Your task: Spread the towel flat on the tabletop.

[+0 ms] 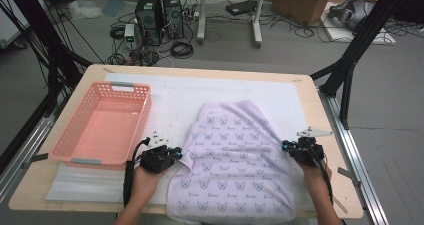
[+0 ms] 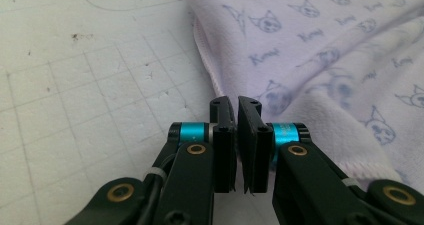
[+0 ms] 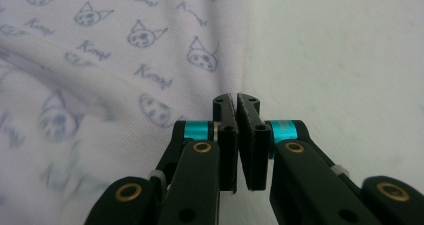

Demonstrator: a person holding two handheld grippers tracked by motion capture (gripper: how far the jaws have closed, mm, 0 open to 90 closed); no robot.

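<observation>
A: What are the jaws doing?

B: In the left gripper view, the left gripper (image 2: 235,104) is clenched, its tips nearly together, right at the hemmed edge of the towel (image 2: 320,50). Whether any cloth is pinched there, I cannot tell. In the right gripper view, the right gripper (image 3: 236,101) is clenched too, its tips meeting at the towel (image 3: 125,50) border. Again, a pinch of cloth cannot be confirmed.

A: What do those close views add?

B: Detail. The towel is pale lilac, printed with small cat faces and script words. Under the left gripper lies a white mat (image 2: 75,85) scored in a grid and flecked with dirt.

A: And the high view?

B: It gives the layout. The towel (image 1: 235,155) lies rumpled on the white mat (image 1: 175,92), its near end draping over the table (image 1: 95,72) edge. The left gripper (image 1: 176,152) sits at the towel's left edge, the right gripper (image 1: 286,146) at its right edge, each held by a hand from below. A pink basket (image 1: 75,130) stands to the left, apart from the towel. Beyond the table, computers (image 1: 160,12) and cables sit on the floor.
</observation>
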